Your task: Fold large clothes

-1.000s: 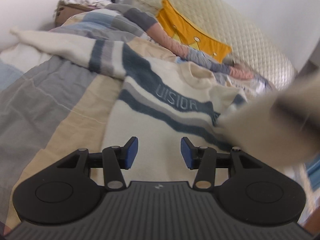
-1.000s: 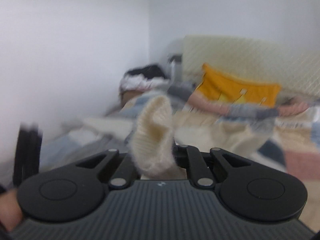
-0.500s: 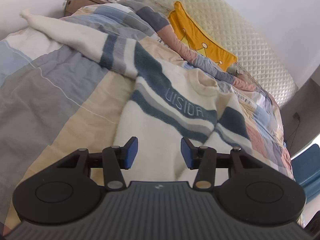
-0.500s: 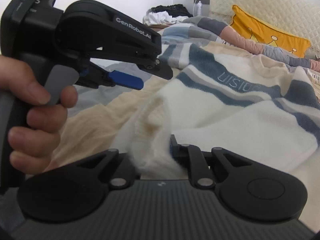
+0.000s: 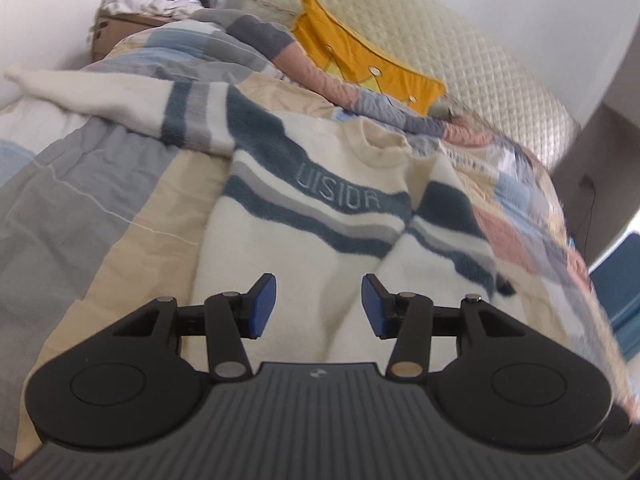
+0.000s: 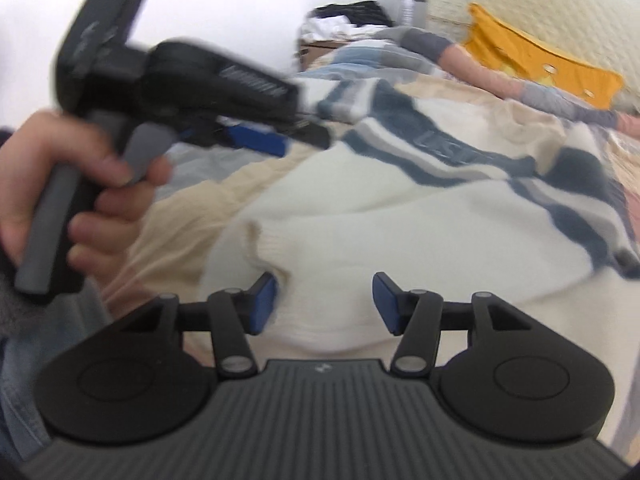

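A cream sweater (image 5: 296, 236) with navy and grey chest stripes lies face up on the bed. Its left sleeve (image 5: 100, 92) stretches out to the far left. Its right sleeve (image 5: 444, 220) is folded down over the body. My left gripper (image 5: 318, 306) is open and empty above the lower body of the sweater. My right gripper (image 6: 324, 304) is open and empty over the sweater (image 6: 400, 224) near its hem, with the ribbed cuff (image 6: 260, 248) just beyond its left finger. The left gripper (image 6: 256, 140) shows in the right wrist view, held in a hand.
The bed has a patchwork quilt (image 5: 80, 184) in grey, beige, blue and pink. An orange pillow (image 5: 360, 68) leans on the quilted cream headboard (image 5: 480, 60). A cardboard box (image 5: 116, 28) with clothes stands at the far left corner. The bed's edge drops off at the right.
My right gripper has let go of the sleeve cuff and opened; the cuff now rests on the sweater's body. The left gripper stays open and has shifted only slightly.
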Tool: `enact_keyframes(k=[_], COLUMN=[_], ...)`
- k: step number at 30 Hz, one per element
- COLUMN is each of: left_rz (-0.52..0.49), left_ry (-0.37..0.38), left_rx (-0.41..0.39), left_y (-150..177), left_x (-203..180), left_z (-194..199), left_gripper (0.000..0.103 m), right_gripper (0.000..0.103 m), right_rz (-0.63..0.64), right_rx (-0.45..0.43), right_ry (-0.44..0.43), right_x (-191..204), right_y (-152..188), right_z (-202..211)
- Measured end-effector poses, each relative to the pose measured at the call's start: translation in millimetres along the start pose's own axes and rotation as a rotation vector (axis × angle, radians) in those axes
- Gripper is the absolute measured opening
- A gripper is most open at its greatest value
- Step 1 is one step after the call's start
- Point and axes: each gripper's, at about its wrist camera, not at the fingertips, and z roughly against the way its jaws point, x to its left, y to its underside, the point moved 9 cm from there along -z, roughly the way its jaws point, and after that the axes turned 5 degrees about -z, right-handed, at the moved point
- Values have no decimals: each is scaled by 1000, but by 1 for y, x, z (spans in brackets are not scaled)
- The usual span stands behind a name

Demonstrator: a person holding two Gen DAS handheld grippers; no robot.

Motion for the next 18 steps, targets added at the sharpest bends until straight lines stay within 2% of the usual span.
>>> enact_keyframes(k=[5,11,18], left_rz=[-78,-76,-164], left_ry=[-8,16,40], left_rx=[4,11,26], left_y=[6,6,16], left_x=[-17,-21,-46], left_z=[-4,-9,-17], left_gripper=[53,53,53], right_gripper=[55,55,55], right_rz=[-157,-277,-314], right_rx=[-55,-167,-112], right_ry=[-28,-29,93], right_x=[-30,-65,-94], right_y=[-11,-26,-29], right_z=[14,31,-12])
